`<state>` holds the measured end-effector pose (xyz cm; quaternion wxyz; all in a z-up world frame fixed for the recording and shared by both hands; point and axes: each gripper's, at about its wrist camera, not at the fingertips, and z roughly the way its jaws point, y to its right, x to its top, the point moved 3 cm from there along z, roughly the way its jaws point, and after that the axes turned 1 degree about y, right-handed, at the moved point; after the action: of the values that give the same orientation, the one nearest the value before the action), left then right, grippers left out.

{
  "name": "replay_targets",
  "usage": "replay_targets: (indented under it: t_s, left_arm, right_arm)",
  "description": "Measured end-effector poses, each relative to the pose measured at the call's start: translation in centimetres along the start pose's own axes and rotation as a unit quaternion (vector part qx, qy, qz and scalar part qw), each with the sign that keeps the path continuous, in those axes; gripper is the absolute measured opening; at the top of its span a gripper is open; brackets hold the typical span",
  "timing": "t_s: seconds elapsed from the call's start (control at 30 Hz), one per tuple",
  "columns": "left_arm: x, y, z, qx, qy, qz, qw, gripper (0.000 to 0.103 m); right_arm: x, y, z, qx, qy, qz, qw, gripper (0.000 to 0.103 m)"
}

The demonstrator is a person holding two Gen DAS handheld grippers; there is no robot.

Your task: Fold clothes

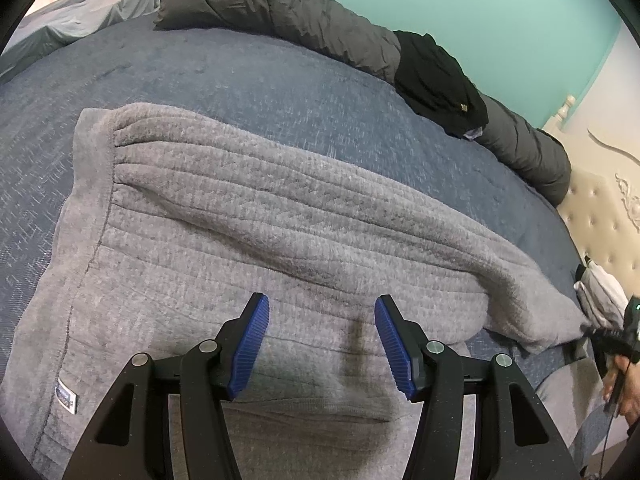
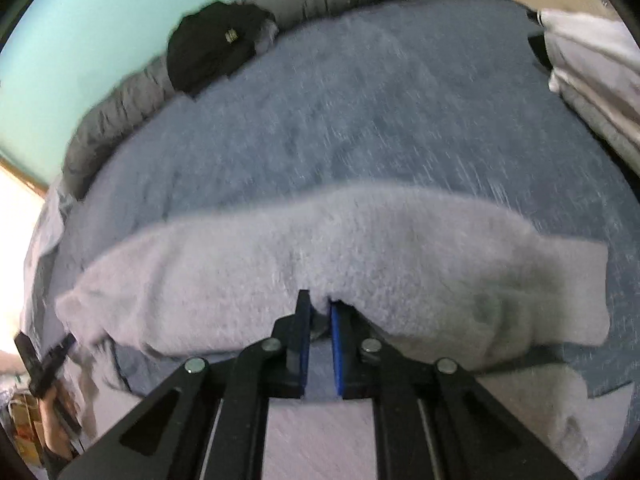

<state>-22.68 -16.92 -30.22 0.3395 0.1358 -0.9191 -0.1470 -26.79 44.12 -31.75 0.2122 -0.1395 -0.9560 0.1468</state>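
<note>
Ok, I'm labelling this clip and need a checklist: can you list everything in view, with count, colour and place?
sweater: one, light grey ribbed knit, spread on the bed nearest the cameras
bedspread: one, blue, covering the bed
rolled duvet: one, dark grey, along the far edge by the wall
black garment: one, black, on the duvet
folded clothes: a pile, white and grey, by the headboard
headboard: one, cream, tufted
wall: mint green, behind the bed
left gripper: blue fingers apart above the sweater
right gripper: fingers closed on the sweater's edge
</note>
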Motion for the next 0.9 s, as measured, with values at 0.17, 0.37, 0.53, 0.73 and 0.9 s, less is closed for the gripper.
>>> replay_targets:
  t_s: [0.17, 0.37, 0.53, 0.73, 0.9]
  left_arm:
    - [0.2, -0.1, 0.1, 0.001, 0.001, -0.002, 1.0, 0.06]
    - [0.1, -0.3, -0.2, 0.001, -0.001, 0.0, 1.0, 0.06]
    - [-0.2, -0.4, -0.6, 0.004, -0.002, 0.005, 1.0, 0.06]
    - [-0.1, -0.1, -0.8, 0.008, 0.002, 0.009, 0.9999, 0.06]
    - [0.0, 0.0, -0.3, 0.011, -0.003, 0.012, 0.9999, 0.06]
  right_arm:
    - [-1.9, 0.7, 2.3, 0.005, -0.031, 0.008, 0.999, 0.011]
    - [-0.9, 1.6, -1.2, 0.033, 0.005, 0.017, 0.999, 0.012]
    - [0.2, 5.5, -5.2, 0.014, 0.06, 0.047, 0.997, 0.012]
    - [1.8, 11.9, -6.6, -0.107, 0.109, 0.084, 0.985, 0.06]
    - [1.8, 15.5, -4.8, -0.135, 0.081, 0.108, 0.982, 0.061]
